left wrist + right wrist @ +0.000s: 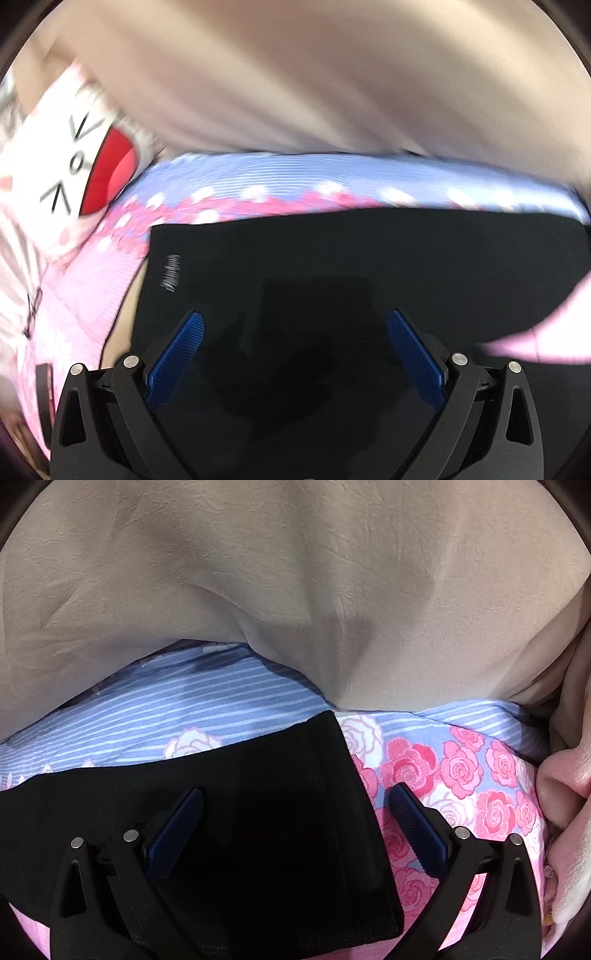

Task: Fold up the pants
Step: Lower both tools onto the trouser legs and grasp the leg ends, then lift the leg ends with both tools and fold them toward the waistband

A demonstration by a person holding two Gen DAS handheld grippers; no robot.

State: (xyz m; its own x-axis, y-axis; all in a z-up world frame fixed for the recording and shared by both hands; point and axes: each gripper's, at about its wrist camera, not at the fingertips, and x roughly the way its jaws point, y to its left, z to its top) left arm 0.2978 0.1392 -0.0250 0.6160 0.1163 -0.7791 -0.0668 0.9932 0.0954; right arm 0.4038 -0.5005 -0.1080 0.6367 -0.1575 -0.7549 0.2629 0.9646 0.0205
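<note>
The black pants [266, 812] lie flat in a folded stack with straight edges, a small grey logo near one side in the left wrist view [170, 273]. They rest on a rose-printed pink and blue striped bedsheet [461, 768]. The left gripper [295, 325] and the right gripper [295, 805] both hover with fingers spread wide, holding nothing.

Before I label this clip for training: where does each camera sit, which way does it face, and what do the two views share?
Left wrist: on the left gripper, facing forward-down over the black pants; open blue-padded fingers show; a cartoon-face pillow at left.
Right wrist: on the right gripper, facing forward-down at the pants' edge; open fingers show.
Shared: the pants, the rose-print striped sheet and the beige cover.
</note>
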